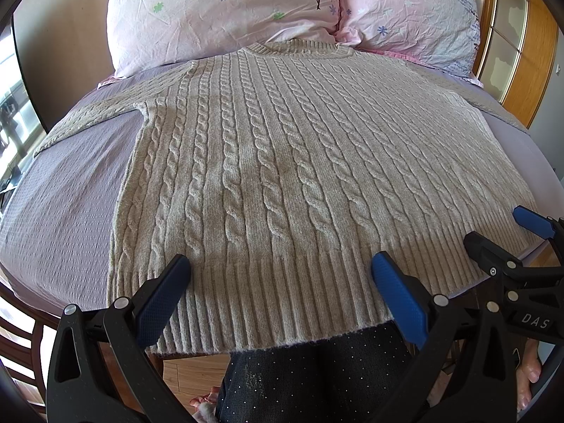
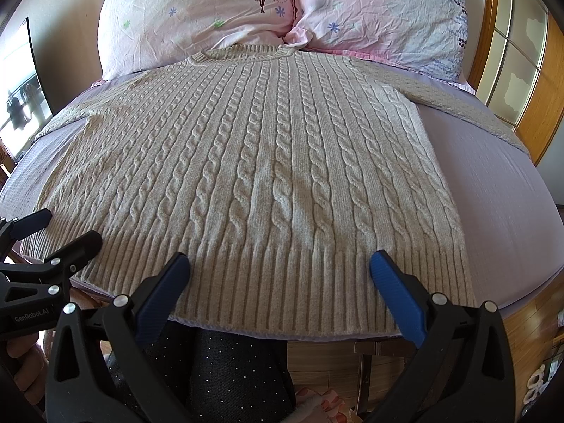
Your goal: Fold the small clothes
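Note:
A beige cable-knit sweater (image 1: 282, 162) lies flat on the bed, neck towards the pillows, ribbed hem at the near edge; it also shows in the right wrist view (image 2: 268, 176). Both sleeves spread out sideways. My left gripper (image 1: 280, 268) is open and empty, hovering over the left part of the hem. My right gripper (image 2: 280, 264) is open and empty over the right part of the hem. The right gripper (image 1: 500, 229) shows at the right edge of the left wrist view, and the left gripper (image 2: 63, 229) at the left edge of the right wrist view.
The bed has a lilac sheet (image 1: 63, 190) and two pink floral pillows (image 1: 218, 10) at the head. A wooden headboard frame (image 2: 521, 70) stands at the right. The person's dark dotted trousers (image 1: 310, 380) are at the bed's near edge, over a wooden floor.

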